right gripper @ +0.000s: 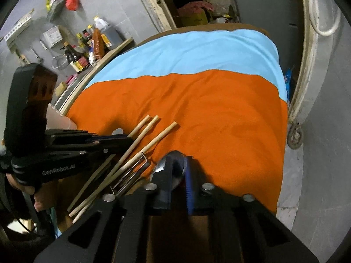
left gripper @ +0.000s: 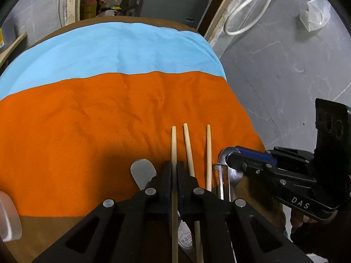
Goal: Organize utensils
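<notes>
Wooden, pale and straight, one chopstick (left gripper: pixel 174 153) runs between the nearly closed jaws of the left gripper (left gripper: pixel 174 171), which appears clamped on it. Two more chopsticks (left gripper: pixel 198 151) lie just right of it on the orange cloth (left gripper: pixel 87 120), and a flat grey spatula-like blade (left gripper: pixel 141 171) shows just left of that gripper's fingers. Further right of the held chopstick sits a metal peeler (left gripper: pixel 221 184), then a steel spoon (left gripper: pixel 230 153).

The right gripper (right gripper: pixel 176 166) has its jaws drawn in around the spoon's bowl (right gripper: pixel 175 164), one dark finger, one blue; whether they actually pinch it I cannot tell for sure.

Judging by this, the step in hand is picking single utensils out of the cluster near the cloth's near edge. Next, each piece probably needs lifting clear without dragging its neighbours, then laying with its own kind; the chopstick's thin, round shaft could roll in the grip.
</notes>
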Available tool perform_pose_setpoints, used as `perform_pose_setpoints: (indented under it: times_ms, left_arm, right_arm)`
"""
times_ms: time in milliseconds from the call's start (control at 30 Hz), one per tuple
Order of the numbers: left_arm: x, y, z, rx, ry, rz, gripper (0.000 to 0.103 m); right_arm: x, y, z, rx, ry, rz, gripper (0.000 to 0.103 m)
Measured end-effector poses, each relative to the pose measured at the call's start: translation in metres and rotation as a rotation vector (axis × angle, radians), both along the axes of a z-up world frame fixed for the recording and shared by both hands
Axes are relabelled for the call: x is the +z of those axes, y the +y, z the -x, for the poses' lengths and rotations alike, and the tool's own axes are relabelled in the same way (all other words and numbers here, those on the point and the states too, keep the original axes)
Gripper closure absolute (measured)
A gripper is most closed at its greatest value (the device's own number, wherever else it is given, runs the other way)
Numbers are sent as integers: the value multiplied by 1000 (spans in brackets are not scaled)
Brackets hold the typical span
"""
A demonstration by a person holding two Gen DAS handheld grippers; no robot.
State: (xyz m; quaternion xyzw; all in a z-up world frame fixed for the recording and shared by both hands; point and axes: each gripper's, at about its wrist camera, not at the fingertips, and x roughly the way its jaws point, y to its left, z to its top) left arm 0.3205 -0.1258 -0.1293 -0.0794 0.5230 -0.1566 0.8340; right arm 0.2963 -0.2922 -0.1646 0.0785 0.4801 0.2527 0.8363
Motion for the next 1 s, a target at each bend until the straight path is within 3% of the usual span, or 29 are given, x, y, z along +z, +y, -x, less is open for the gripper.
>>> perform_pose_setpoints:
  times_ms: [300, 633, 867, 1000]
  left_arm:
    - [31, 31, 30, 107, -118, 83, 98]
    - [86, 76, 74, 227, -336, 147, 98]
    - [114, 108, 89, 230, -390, 167, 98]
    - [132, 129, 102, 239, -437, 182, 98]
  right_arm:
    - [21, -6, 25, -89, -47, -44, 101]
    - [102, 19, 85, -191, -350, 96, 101]
    - [154, 61, 111, -218, -515, 199, 101]
    - [182, 85, 125, -245, -579, 201, 101]
